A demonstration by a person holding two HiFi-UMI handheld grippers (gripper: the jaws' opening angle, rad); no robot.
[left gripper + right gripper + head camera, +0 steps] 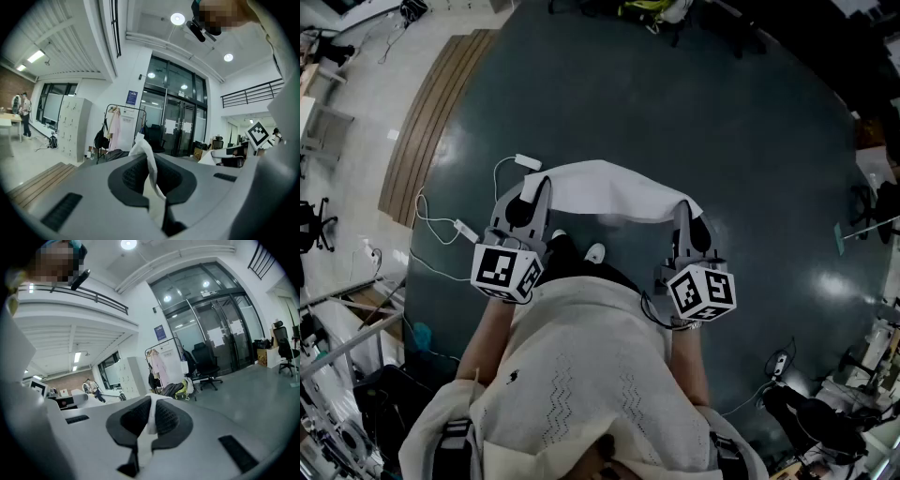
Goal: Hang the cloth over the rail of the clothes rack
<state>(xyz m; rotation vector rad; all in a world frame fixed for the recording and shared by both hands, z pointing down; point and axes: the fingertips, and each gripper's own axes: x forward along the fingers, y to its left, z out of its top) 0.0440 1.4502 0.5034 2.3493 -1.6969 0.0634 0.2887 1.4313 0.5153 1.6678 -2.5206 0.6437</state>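
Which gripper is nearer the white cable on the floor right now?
Left. The left gripper, shut on one end of the white cloth, is close beside the white cable; the right gripper grips the other end, across the cloth from it.

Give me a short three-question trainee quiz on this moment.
1. True or false: the right gripper is open and empty.
2. The white cloth is held by: A) both grippers, B) one gripper alone, C) neither.
3. Is the cloth over the clothes rack rail yet?
Key: 1 false, it is shut on the cloth. 2 A, the left gripper clamps it too. 3 No; the rack stands across the room.
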